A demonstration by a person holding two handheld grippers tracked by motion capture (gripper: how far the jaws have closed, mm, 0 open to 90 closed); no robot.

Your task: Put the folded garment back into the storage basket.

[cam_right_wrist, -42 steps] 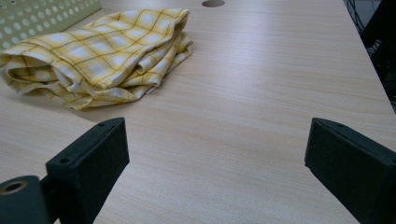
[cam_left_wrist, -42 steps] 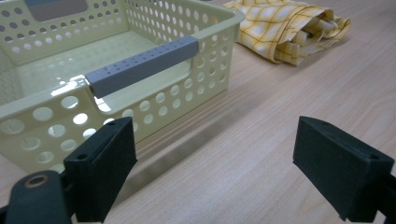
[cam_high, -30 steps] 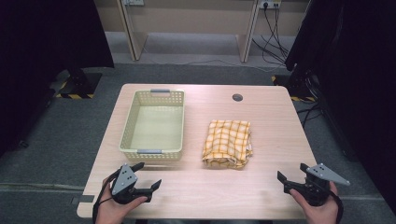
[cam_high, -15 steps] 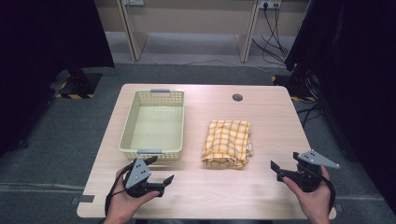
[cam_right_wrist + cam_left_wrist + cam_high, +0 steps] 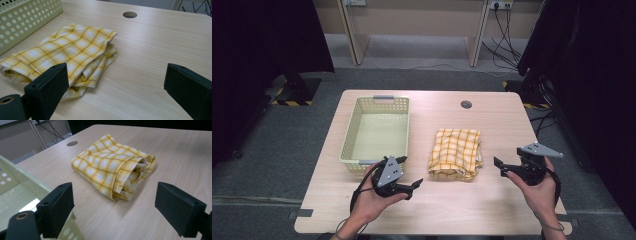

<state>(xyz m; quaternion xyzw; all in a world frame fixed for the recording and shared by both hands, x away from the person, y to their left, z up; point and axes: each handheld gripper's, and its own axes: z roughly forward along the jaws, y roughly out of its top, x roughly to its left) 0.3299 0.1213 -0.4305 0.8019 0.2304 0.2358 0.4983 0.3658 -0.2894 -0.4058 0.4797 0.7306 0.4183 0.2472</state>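
Nearest the person, the left tool [image 5: 409, 187] hovers over the front of the counter [image 5: 492, 210], jaws spread wide and holding nothing, aimed toward the folded yellow checked cloth [image 5: 456, 153]. Over on the other side, the right tool [image 5: 501, 165] sits near the counter's right edge, jaws likewise wide apart and empty, pointing at the cloth from the right. In the left gripper view the cloth [image 5: 112, 166] lies just beyond the jaws, untouched; in the right gripper view the cloth [image 5: 67, 53] is partly behind one jaw. The cloth rests flat at mid-counter, between the two tools. Just left of it stands the pale green basket [image 5: 349, 142], close but apart. Farther back, a round cable hole [image 5: 466, 104] marks the counter.
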